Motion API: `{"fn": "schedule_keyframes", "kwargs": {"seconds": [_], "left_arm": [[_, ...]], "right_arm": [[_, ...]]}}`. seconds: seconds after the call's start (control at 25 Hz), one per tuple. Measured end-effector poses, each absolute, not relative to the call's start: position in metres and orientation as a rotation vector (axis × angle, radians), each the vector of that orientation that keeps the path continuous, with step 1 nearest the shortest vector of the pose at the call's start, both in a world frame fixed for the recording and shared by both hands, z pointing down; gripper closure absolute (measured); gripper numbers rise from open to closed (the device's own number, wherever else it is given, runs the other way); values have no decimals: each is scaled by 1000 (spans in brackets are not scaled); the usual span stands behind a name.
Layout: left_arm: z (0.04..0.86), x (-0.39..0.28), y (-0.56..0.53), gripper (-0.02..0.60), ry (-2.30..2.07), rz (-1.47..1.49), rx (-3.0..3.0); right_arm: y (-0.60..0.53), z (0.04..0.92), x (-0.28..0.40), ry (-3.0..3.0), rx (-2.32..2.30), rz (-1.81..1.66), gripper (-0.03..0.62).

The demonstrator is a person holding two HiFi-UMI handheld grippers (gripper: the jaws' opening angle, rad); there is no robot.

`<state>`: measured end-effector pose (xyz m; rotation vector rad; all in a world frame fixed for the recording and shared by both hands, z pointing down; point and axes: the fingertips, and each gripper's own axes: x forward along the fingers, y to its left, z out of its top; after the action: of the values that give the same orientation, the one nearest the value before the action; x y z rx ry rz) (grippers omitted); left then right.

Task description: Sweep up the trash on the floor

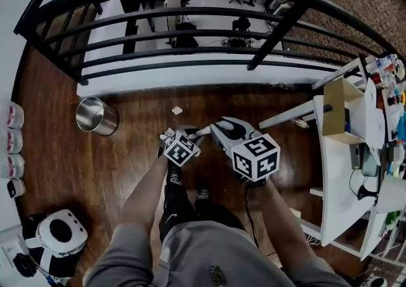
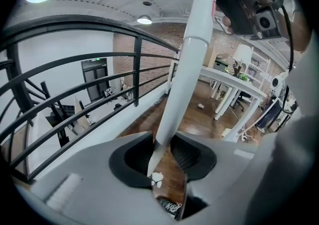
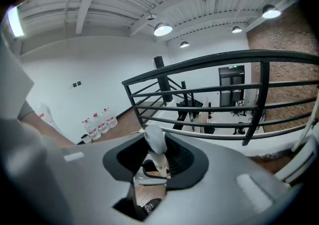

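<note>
A crumpled white scrap of trash (image 1: 177,110) lies on the dark wooden floor just ahead of both grippers. My left gripper (image 1: 181,133) is shut on a long white broom handle (image 2: 192,55), which rises steeply past the camera. White scraps (image 2: 156,178) show on the floor below its jaws. My right gripper (image 1: 219,129) is shut on the short grey-topped handle of a dustpan (image 3: 155,142). The pan (image 3: 149,175) hangs below the jaws, and the broom head is hidden.
A black metal railing (image 1: 190,63) runs across the floor's far edge. A steel bin (image 1: 96,116) lies on its side at the left. Water bottles (image 1: 13,146) line the left wall. A white table (image 1: 336,184) stands at the right, with a small scrap (image 1: 301,124) by its leg.
</note>
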<state>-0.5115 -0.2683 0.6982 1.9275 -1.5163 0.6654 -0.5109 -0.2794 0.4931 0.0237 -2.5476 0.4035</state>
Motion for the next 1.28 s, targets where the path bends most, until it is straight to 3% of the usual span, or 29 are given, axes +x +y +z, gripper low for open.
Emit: {"fn": "schedule_keyframes", "kwargs": {"seconds": [0.32, 0.6, 1.28], "left_arm": [[686, -532, -319, 468, -1346, 750, 2100], [635, -505, -350, 472, -1156, 813, 2335], [617, -293, -464, 473, -769, 915, 2631]], "right_arm": [[-321, 481, -532, -2563, 271, 441, 493], [-365, 432, -495, -2643, 584, 554, 493], [-454, 408, -291, -2615, 1083, 540, 490]]}}
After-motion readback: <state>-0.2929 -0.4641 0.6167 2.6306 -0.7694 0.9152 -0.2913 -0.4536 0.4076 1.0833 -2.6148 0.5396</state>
